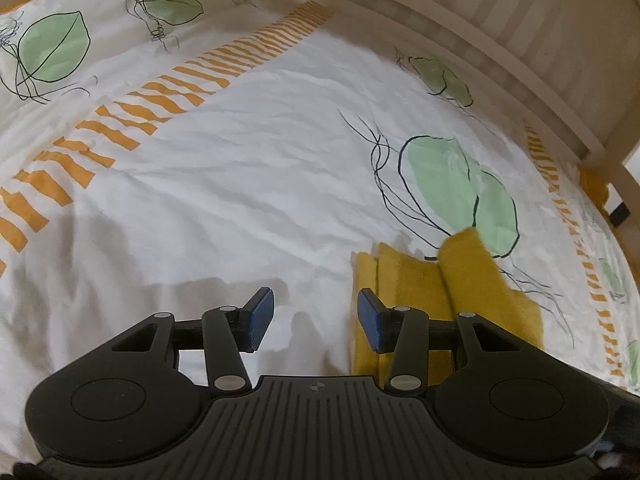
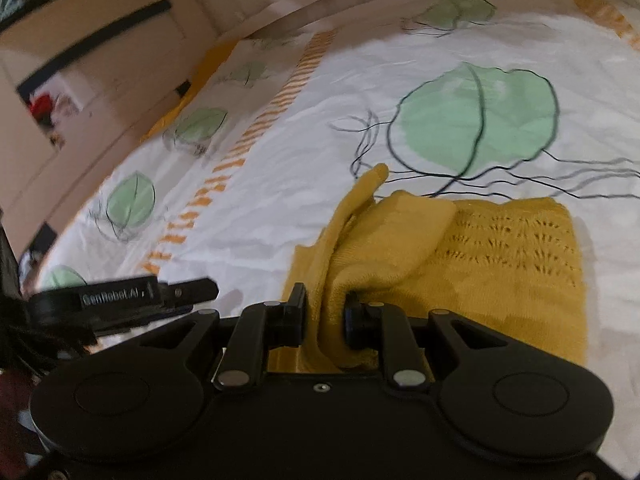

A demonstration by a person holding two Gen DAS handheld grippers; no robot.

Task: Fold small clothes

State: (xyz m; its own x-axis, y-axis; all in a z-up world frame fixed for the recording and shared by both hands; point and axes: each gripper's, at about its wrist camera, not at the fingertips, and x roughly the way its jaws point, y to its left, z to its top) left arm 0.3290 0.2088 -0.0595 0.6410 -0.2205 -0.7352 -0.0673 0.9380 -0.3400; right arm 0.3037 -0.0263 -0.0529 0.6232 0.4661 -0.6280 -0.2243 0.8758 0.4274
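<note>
Fabric fills the narrow gap between the fingers of the right gripper (image 2: 324, 316): a bunched fold of the mustard-yellow knitted garment (image 2: 480, 256) is pinched there, the two black pads closed against it from either side. The hold looks meant to carry a layer of the cloth over the rest, since a flap already lies doubled across the flat part with the open-work pattern, and a narrower strip, possibly a sleeve, trails forward from the pinch towards the green leaf print. Most of the garment rests on the bedspread (image 2: 280, 168) just ahead and to the right of those fingers.

By contrast, the left gripper (image 1: 316, 318) holds nothing. Its blue-padded fingers stand wide apart above white sheet, and the garment (image 1: 416, 280) lies beside its right finger, whose pad overlaps the cloth's left edge in the view; whether it touches cannot be told. Several stacked edges show there, so the piece is judged partly folded. This gripper seems parked at the edge, ready to pin or take a corner.

Beyond both tools the leaf-and-stripe bedspread (image 1: 240, 160) runs on, wrinkled, to a pale wooden slatted bed frame (image 1: 520, 40) at the far side.
</note>
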